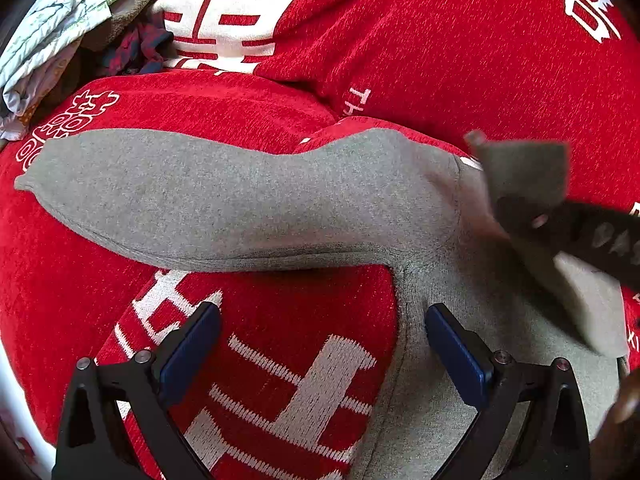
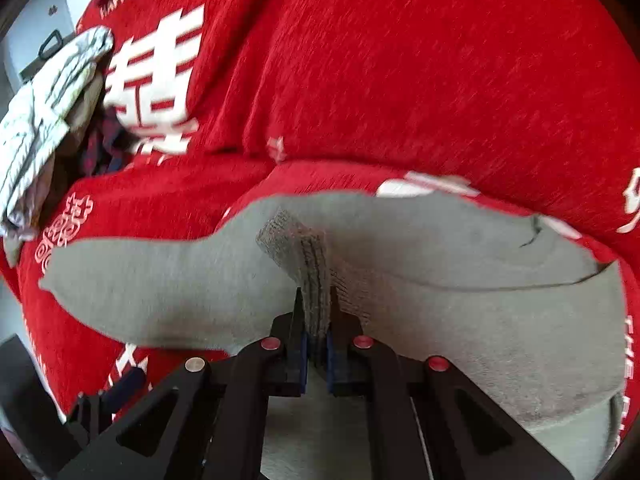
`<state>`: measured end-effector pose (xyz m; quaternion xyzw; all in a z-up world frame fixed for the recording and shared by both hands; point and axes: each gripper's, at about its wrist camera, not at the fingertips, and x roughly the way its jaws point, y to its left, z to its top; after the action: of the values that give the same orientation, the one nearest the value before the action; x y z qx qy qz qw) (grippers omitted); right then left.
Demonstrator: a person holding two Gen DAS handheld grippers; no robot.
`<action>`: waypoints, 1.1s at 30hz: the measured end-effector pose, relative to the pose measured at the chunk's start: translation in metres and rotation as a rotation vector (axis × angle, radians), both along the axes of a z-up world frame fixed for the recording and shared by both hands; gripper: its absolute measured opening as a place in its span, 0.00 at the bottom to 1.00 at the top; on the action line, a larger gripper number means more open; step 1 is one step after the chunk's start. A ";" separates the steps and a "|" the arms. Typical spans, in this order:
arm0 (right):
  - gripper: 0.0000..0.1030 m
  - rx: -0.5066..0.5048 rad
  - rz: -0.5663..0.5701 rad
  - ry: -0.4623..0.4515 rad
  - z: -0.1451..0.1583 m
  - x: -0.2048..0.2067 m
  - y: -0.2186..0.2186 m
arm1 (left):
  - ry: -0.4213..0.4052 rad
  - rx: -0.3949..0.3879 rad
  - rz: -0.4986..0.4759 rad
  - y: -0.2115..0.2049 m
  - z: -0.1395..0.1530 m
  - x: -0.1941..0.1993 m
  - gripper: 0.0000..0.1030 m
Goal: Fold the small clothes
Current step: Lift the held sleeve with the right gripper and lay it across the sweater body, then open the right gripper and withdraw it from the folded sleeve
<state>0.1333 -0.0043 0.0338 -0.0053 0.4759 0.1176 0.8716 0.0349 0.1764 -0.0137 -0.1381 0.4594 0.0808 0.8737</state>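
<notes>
Red blanket (image 1: 460, 52) underneath; my right gripper (image 2: 316, 320) pinches the grey sock (image 1: 224, 196) cuff, left gripper (image 1: 320, 344) wide beside it (fold barely begun).

Obstacles: crumpled pale printed cloth (image 1: 52, 20) and dark plaid garment (image 1: 138, 46), heaped far left. Red blanket (image 1: 440, 40) beyond grey sock (image 1: 224, 200) lies open for passage.

The red blanket (image 2: 400, 80) has white words — "HAPPY WED…" at the upper left of the right wrist view, cut off by the edge. Big white double-happiness signs (image 1: 224, 12) sit on it too — upper middle, left wrist view.
</notes>
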 end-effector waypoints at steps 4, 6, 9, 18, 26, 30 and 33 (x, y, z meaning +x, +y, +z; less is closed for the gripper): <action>0.20 0.081 0.065 0.090 -0.015 0.006 0.005 | -0.003 0.001 0.001 0.000 0.000 0.000 1.00; 0.34 0.112 0.100 0.106 -0.015 0.005 0.007 | 0.002 0.011 0.001 -0.001 -0.001 0.000 1.00; 0.54 0.123 0.115 0.050 0.001 -0.002 0.005 | 0.009 0.016 0.004 -0.001 0.000 0.001 1.00; 0.59 -0.096 -0.160 -0.059 0.012 -0.028 -0.119 | -0.069 0.054 -0.137 -0.057 0.035 -0.001 1.00; 0.59 -0.147 -0.472 0.042 -0.032 -0.028 -0.237 | -0.007 0.119 -0.312 -0.135 0.026 0.033 1.00; 0.64 -0.120 -0.480 0.037 -0.040 -0.013 -0.248 | 0.058 0.132 -0.296 -0.136 0.006 0.046 1.00; 0.76 -0.171 -0.492 0.054 -0.047 0.011 -0.248 | 0.037 0.125 -0.299 -0.136 0.006 0.044 1.00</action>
<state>0.1442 -0.2519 -0.0134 0.0401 0.4943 -0.1386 0.8572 0.0790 0.0406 -0.0072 -0.0120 0.4850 -0.0193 0.8742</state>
